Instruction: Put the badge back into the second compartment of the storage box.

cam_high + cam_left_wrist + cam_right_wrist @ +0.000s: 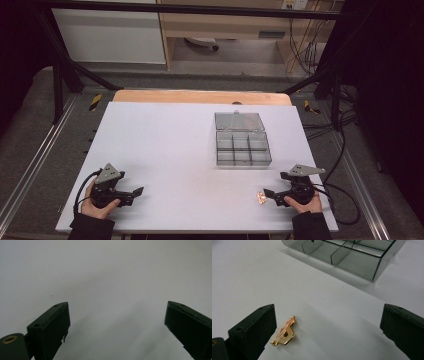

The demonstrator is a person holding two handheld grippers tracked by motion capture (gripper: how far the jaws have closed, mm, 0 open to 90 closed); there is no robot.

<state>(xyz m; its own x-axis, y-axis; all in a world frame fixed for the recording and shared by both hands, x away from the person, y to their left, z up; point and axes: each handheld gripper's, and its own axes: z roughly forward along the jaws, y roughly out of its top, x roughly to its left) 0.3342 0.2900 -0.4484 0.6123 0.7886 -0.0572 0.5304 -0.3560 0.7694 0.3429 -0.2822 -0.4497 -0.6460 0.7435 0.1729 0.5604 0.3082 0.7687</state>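
a white desk (165, 150) carries a clear compartment box (242, 148), lid open, right of centre; the left tool (131, 194) rests near the front-left corner, jaws wide; the right tool (327, 332) gapes wide around a small gold pin (285, 331) lying by one jaw

A white tabletop (165, 150) sits on a wooden bench (200, 96) inside a black metal frame (60, 60). Beyond it stand a white cabinet (107, 35) and wooden shelving (225, 25), with cables (305, 50) hanging over grey floor (30, 125).
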